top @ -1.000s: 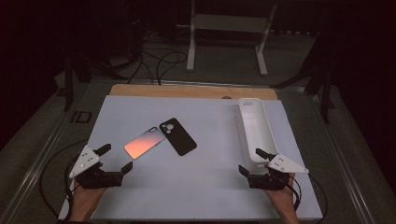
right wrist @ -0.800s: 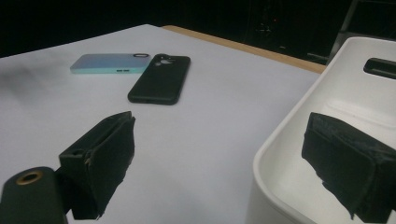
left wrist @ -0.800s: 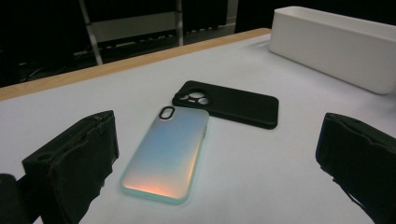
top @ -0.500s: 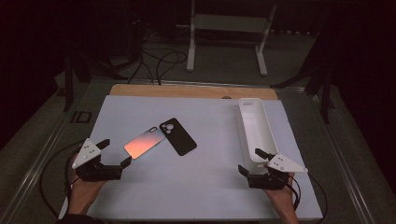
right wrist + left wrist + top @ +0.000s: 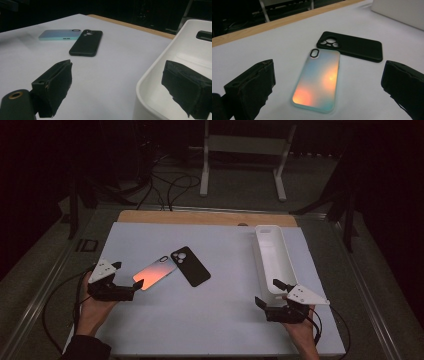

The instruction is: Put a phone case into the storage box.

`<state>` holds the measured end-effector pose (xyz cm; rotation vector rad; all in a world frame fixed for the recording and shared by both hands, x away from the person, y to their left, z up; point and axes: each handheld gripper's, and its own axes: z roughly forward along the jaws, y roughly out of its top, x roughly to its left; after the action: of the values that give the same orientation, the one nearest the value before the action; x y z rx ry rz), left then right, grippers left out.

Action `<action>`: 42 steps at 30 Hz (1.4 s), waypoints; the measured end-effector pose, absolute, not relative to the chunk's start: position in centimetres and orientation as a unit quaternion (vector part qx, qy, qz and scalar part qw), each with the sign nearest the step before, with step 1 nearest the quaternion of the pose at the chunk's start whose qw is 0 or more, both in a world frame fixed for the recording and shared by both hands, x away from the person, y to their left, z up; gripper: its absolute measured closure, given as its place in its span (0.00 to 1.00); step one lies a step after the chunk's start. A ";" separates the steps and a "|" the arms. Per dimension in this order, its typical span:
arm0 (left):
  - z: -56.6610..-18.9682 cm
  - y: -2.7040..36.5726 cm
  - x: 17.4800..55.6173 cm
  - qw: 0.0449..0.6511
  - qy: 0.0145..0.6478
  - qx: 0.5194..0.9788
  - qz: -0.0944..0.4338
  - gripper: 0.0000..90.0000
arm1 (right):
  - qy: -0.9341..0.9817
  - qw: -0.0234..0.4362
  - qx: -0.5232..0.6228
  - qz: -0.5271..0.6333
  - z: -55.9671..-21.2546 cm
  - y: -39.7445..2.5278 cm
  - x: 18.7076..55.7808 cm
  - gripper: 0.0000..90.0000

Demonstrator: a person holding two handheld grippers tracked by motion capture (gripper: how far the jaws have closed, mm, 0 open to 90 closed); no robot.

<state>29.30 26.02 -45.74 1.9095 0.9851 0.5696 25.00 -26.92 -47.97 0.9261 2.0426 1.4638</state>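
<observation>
Left gripper (image 5: 127, 281) jaws apart, near iridescent glossy phone case (image 5: 318, 78); right gripper (image 5: 267, 293) jaws apart beside long white plastic tray (image 5: 272, 255).

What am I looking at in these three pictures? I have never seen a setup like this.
A person sits at a white table, holding a hand-held gripper in each hand: the left gripper and the right gripper. One picture looks down from above; the other two come from cameras riding on each gripper, so its black fingers rise from the bottom. On the table lie an iridescent phone case, a black phone case and a white tray. Both grippers are open, holding nothing.
</observation>
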 end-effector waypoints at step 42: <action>-46.9 22.9 36.0 0.338 0.380 0.840 0.191 0.00 | 0.744 0.229 0.334 0.531 -48.1 -26.8 25.0 0.11</action>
<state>35.96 22.87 -46.92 2.1882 0.9910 0.4966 24.99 -26.80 -48.11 0.9192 2.0493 1.4618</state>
